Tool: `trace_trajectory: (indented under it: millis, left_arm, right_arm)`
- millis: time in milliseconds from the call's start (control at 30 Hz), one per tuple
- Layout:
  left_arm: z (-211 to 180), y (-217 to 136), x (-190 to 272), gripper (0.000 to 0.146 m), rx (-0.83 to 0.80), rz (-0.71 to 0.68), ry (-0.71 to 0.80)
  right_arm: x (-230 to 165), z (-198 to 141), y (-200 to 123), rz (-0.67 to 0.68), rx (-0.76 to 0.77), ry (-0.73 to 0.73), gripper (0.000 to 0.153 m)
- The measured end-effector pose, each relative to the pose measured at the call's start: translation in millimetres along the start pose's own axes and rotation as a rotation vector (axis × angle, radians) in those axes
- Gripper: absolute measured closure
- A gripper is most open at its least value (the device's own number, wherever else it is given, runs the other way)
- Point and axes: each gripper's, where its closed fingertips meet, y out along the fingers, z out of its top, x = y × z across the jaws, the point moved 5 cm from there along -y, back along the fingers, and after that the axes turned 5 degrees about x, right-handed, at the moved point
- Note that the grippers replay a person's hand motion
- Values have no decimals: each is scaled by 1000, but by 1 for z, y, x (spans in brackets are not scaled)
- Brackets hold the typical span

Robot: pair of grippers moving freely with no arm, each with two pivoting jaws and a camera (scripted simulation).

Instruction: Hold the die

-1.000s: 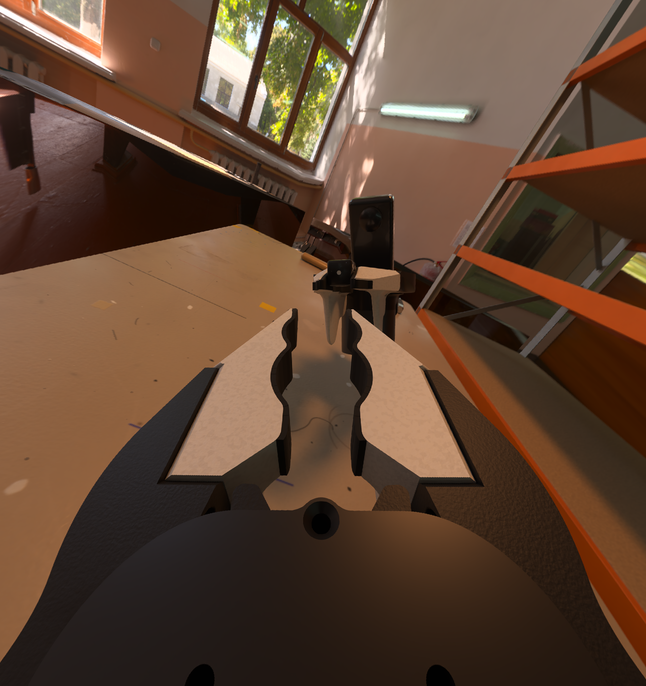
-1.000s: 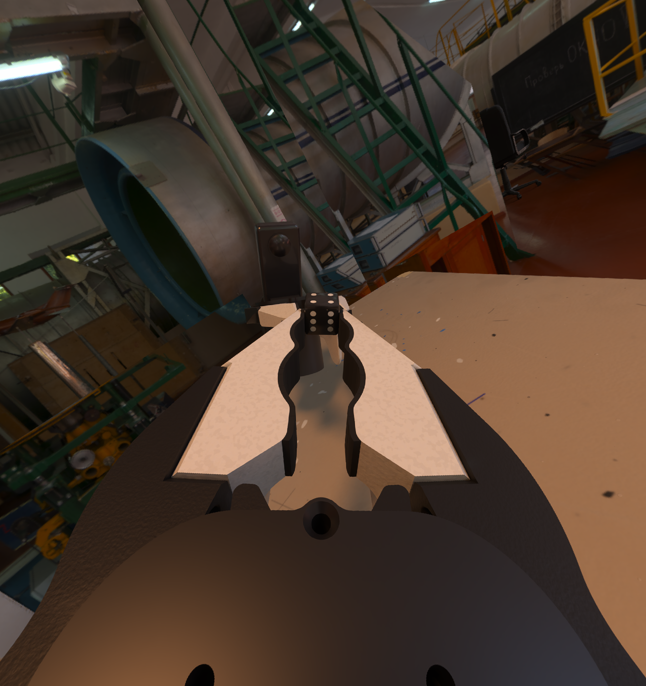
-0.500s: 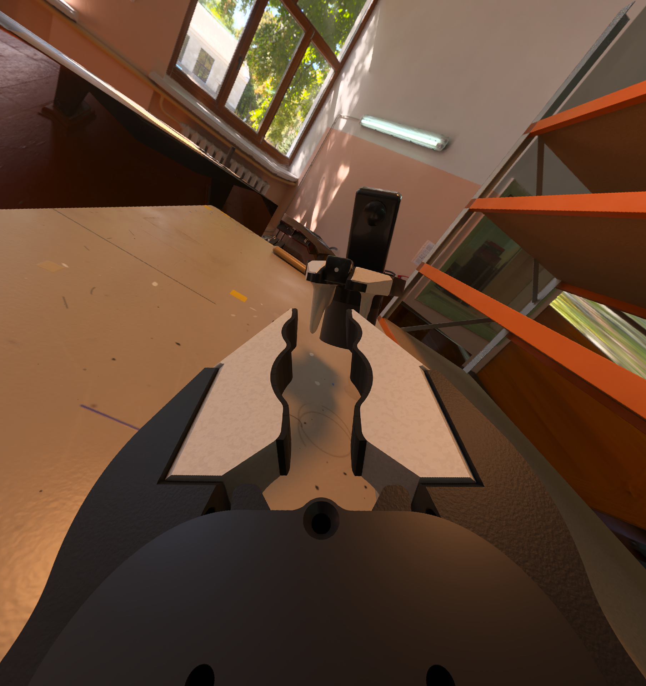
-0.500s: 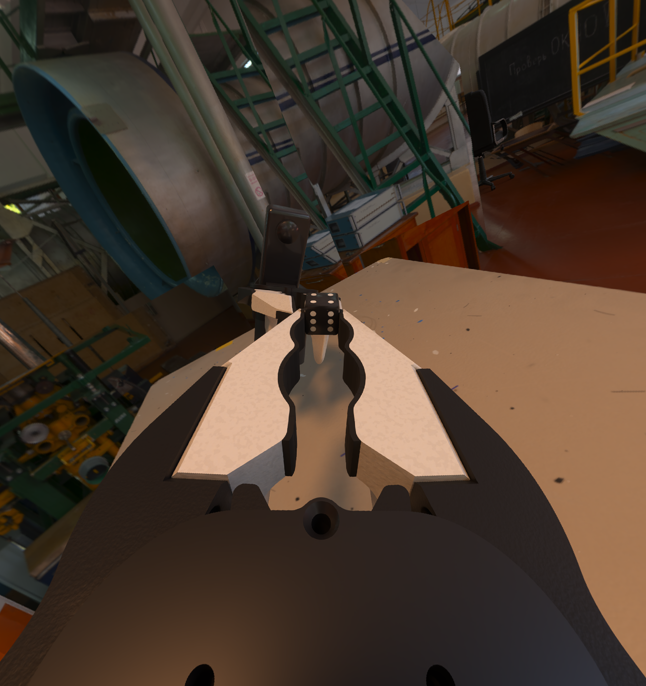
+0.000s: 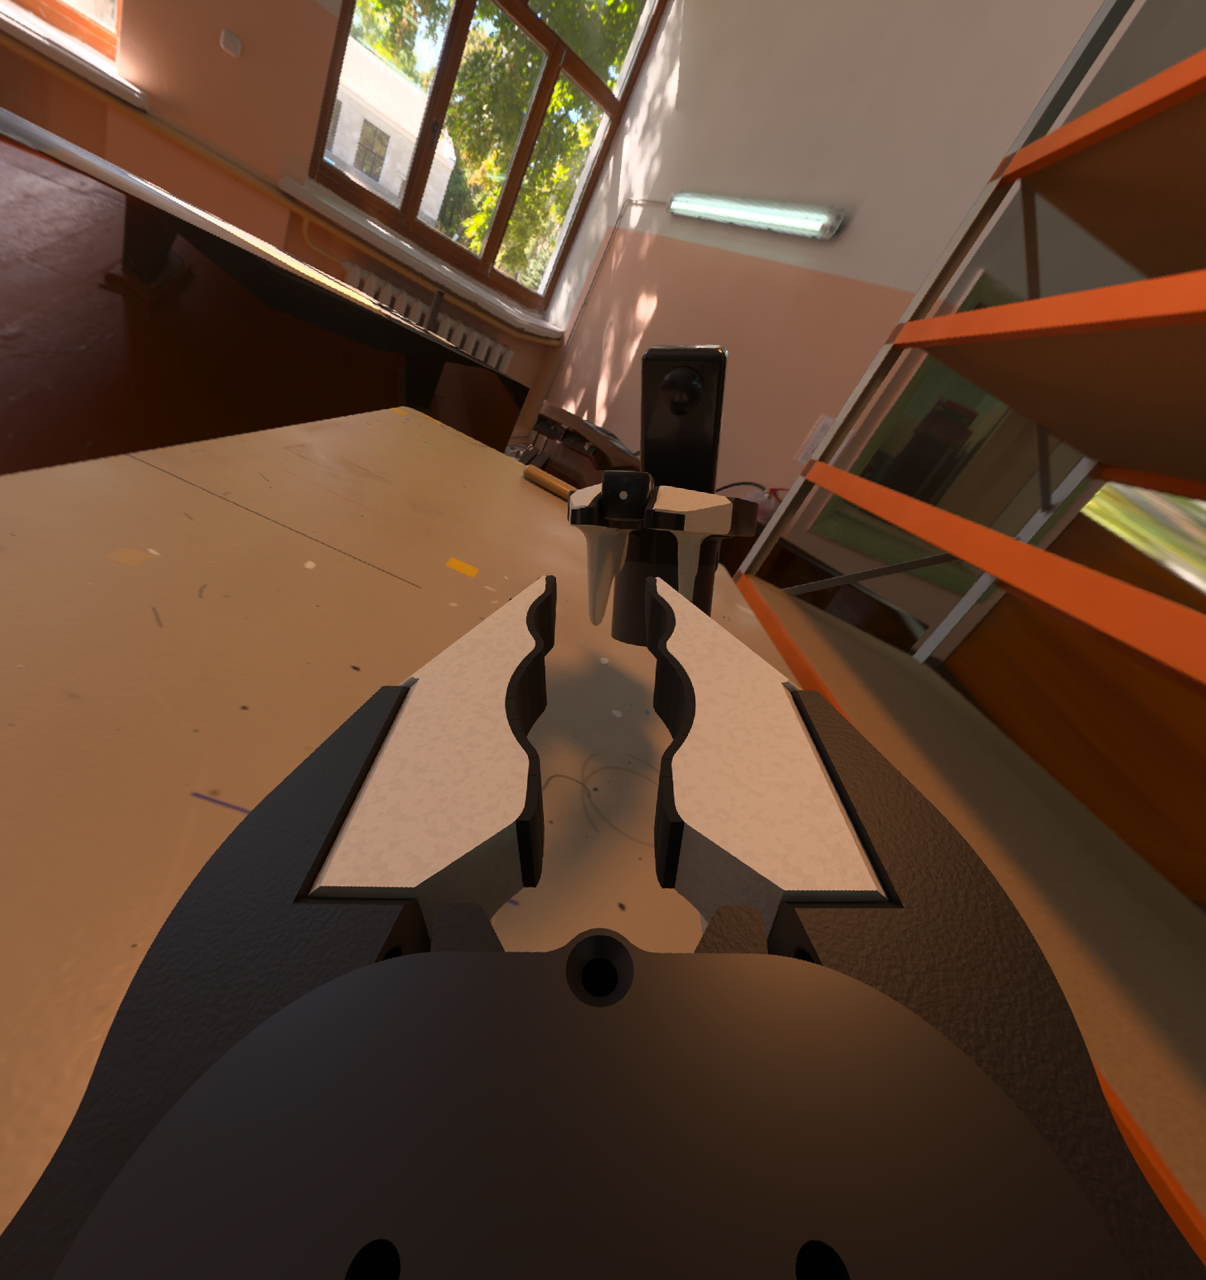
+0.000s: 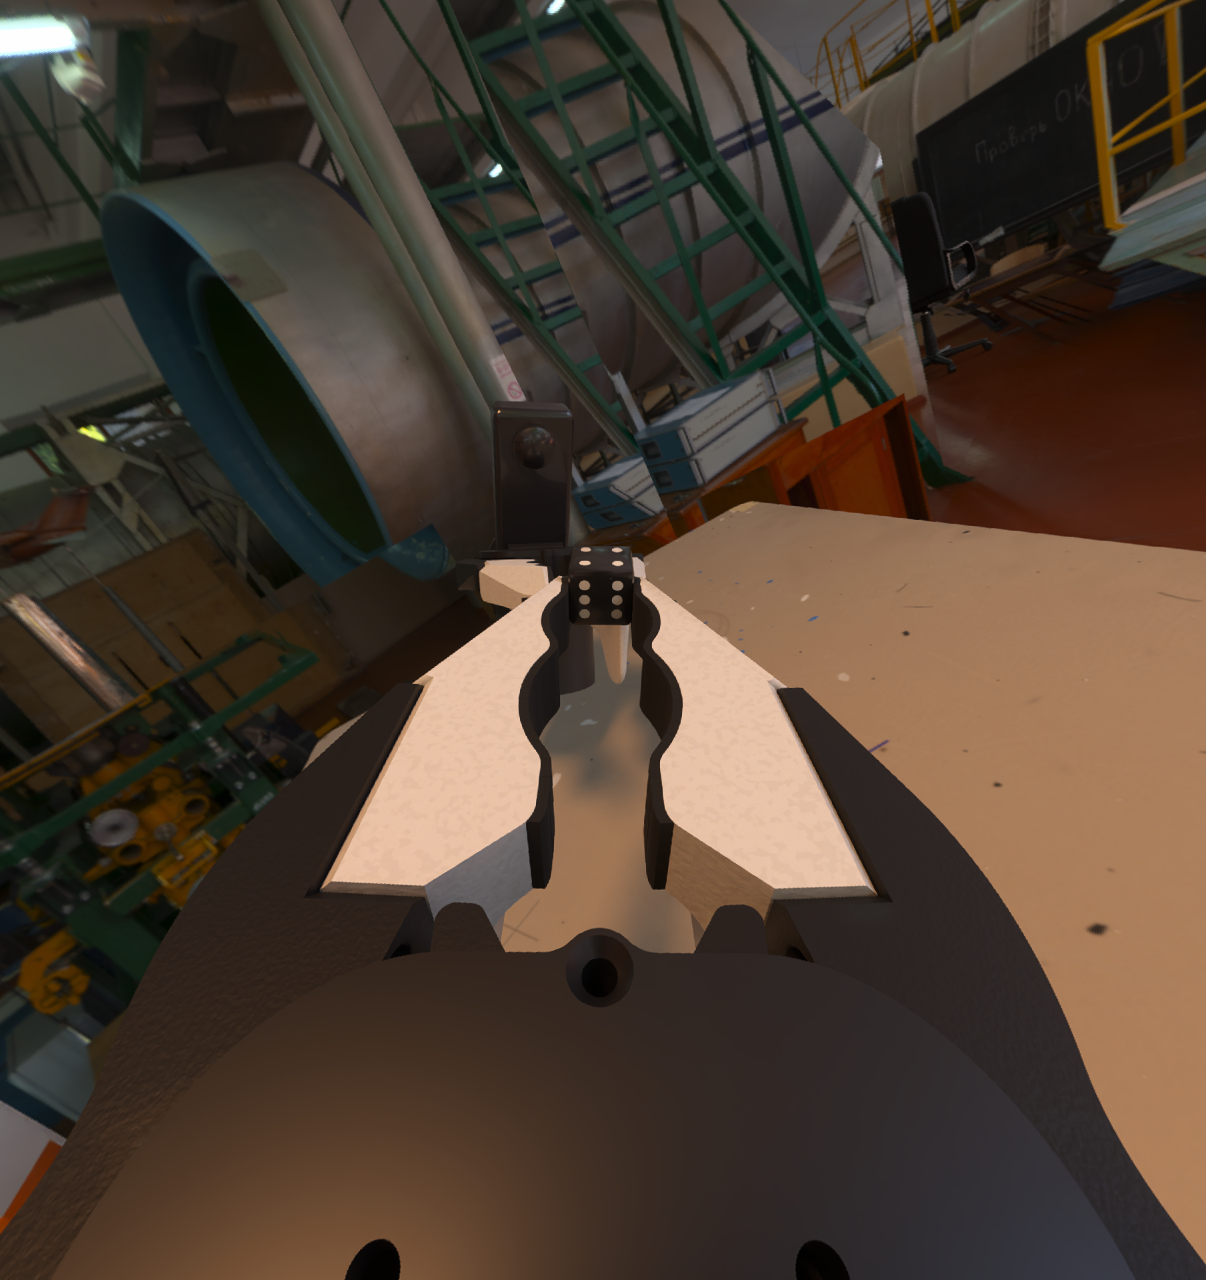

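Right gripper (image 6: 600, 596) fingers pinch the black die (image 6: 600, 585) at their tips, above the bench (image 6: 967, 692). Left gripper (image 5: 601, 589) fingers stand narrowly parted, empty. The die is probably light, rigid, slippery; flat opposite faces suit gripping.

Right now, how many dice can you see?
1. A single black die with white pips sits pinched at the tips of the right gripper, above the table. The left gripper is empty. None other shows.
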Motion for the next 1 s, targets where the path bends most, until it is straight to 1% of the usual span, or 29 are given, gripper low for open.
trace_trajectory:
  millis: [133,333,400,533,600,733,800,933,1000]
  left_arm:
    - [-2,2,-1,121,24,-26,-71]
    - [-4,4,-2,121,44,-40,-102]
    - [-4,4,-3,121,41,-34,-89]
    - [-1,2,-1,121,18,-3,2]
    - [-1,2,-1,121,14,5,10]
    - [-5,2,-5,121,26,-17,-94]
    - [-5,2,-5,121,22,-9,-69]
    - [-2,1,-2,121,-18,40,69]
    - [-2,0,-3,121,-18,37,63]
  right_arm:
    - [-1,2,-1,-22,-16,-40,136]
    - [-1,4,-1,-28,-15,-50,136]
    - [0,2,-2,-22,-7,-33,136]
    - [1,1,-1,-1,12,5,136]
    - [2,0,-1,11,33,33,136]
    - [4,-1,-1,-20,4,1,136]
    - [4,0,-2,-22,-3,-6,136]
    - [5,-3,-2,-3,4,43,136]
    - [5,-2,-1,-10,-8,29,136]
